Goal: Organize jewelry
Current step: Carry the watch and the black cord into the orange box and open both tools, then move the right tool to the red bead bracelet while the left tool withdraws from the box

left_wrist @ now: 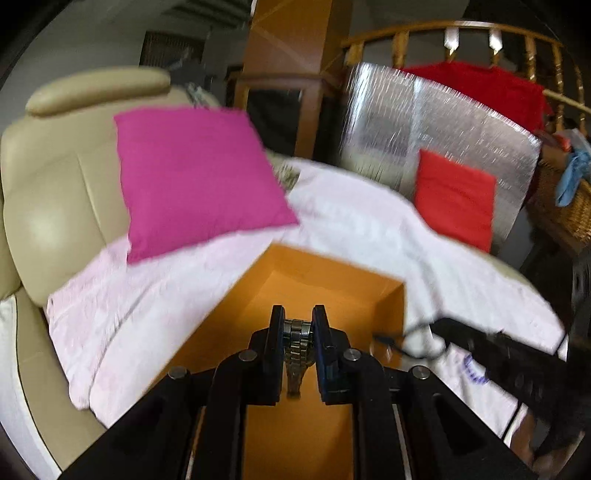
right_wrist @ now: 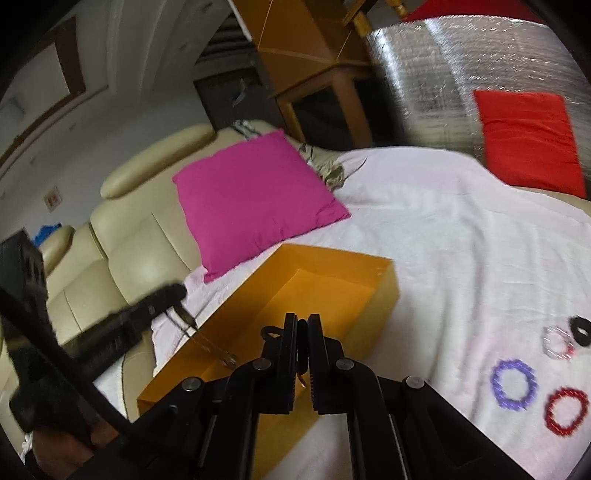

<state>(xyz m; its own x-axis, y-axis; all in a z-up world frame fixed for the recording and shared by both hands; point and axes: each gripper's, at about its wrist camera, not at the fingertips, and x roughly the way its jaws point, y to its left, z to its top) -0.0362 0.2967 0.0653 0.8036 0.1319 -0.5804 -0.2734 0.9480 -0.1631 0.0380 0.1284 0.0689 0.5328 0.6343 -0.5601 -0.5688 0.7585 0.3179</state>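
Note:
An open orange box point(left_wrist: 332, 280) lies on a white cloth point(left_wrist: 177, 291) spread over a sofa. My left gripper point(left_wrist: 298, 328) is shut on a silver metal watch band point(left_wrist: 297, 347) and holds it over the box. In the right wrist view the box point(right_wrist: 332, 273) sits ahead; my right gripper point(right_wrist: 302, 332) is shut on a thin black loop point(right_wrist: 271, 332) above the box's near end. The left gripper point(right_wrist: 162, 295) shows at the left with the watch point(right_wrist: 207, 339) hanging over the box rim. Purple point(right_wrist: 513, 384), red point(right_wrist: 567, 410), pink-white point(right_wrist: 557, 341) and black point(right_wrist: 580, 330) bracelets lie on the cloth at right.
A magenta cushion point(left_wrist: 195, 177) leans on the beige sofa back point(left_wrist: 55, 192) behind the box. A red cushion point(left_wrist: 454, 199) rests against a silver foil panel point(left_wrist: 424, 125) at the right. A wicker basket point(left_wrist: 565, 199) and wooden railing point(left_wrist: 461, 33) stand beyond.

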